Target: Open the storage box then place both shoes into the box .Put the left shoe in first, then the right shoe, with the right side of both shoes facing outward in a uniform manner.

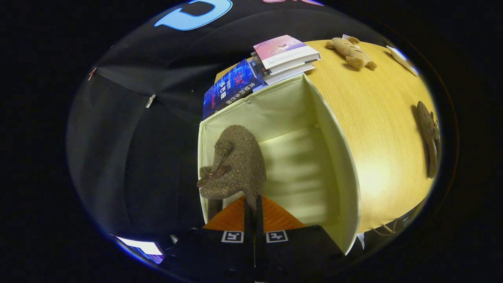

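While the claw (254, 208) points steeply down into the open cream fabric storage box (338, 157), its two orange ridged fingers (232, 218) stand drawn close together, with only a thin dark slit between them, and they pinch the near edge of a brown fuzzy slipper-like shoe (235, 163). That shoe hangs inside the box against its left wall, its woolly, matted surface rounded like a hump, with a small brown bow or strap on its left side. Smooth, pale cloth walls make up the box, which is square-cornered, with a lighter floor showing to the right of the shoe. It sits at the left edge of a yellowish wood-grain worktop (377, 118). Far behind the box lies a glossy dark blue book (230, 88) and, beside it on the right, a stack of books topped by a pink and white cover (285, 53). Well apart on the right of the worktop lies a second brown fuzzy shoe (429, 137), flat on the wood. At the far side rests a tan plush toy (351, 51).
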`<control>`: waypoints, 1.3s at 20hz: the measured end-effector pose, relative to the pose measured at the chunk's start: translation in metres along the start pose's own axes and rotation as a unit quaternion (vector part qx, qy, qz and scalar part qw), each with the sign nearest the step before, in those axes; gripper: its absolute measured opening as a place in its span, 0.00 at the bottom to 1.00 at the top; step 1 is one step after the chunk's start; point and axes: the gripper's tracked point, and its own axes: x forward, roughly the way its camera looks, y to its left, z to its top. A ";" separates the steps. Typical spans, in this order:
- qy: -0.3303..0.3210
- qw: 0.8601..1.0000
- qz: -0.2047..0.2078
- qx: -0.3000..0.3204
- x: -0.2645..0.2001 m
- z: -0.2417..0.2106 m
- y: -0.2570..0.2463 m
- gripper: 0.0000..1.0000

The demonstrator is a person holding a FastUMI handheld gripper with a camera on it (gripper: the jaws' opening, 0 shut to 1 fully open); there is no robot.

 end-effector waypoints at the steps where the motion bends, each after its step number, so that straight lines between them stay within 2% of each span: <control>1: 0.001 1.000 -0.001 0.000 0.002 -0.001 -0.001 0.06; 4: 0.007 1.000 0.005 0.009 0.001 -0.004 0.001 0.08; 7: 0.011 1.000 0.025 0.007 0.006 -0.008 0.008 0.20; 8: 0.011 0.999 0.032 0.004 0.004 -0.009 0.012 0.28; 11: 0.012 0.999 0.040 -0.019 0.000 -0.011 0.015 0.75; 14: 0.008 0.999 0.045 -0.025 -0.009 -0.011 0.013 0.80; 17: -0.006 0.998 0.050 -0.037 -0.027 0.000 0.006 0.97; 22: -0.056 0.994 0.047 -0.078 -0.068 0.029 -0.013 0.98; 26: -0.094 0.985 0.040 -0.140 -0.117 0.048 -0.042 0.98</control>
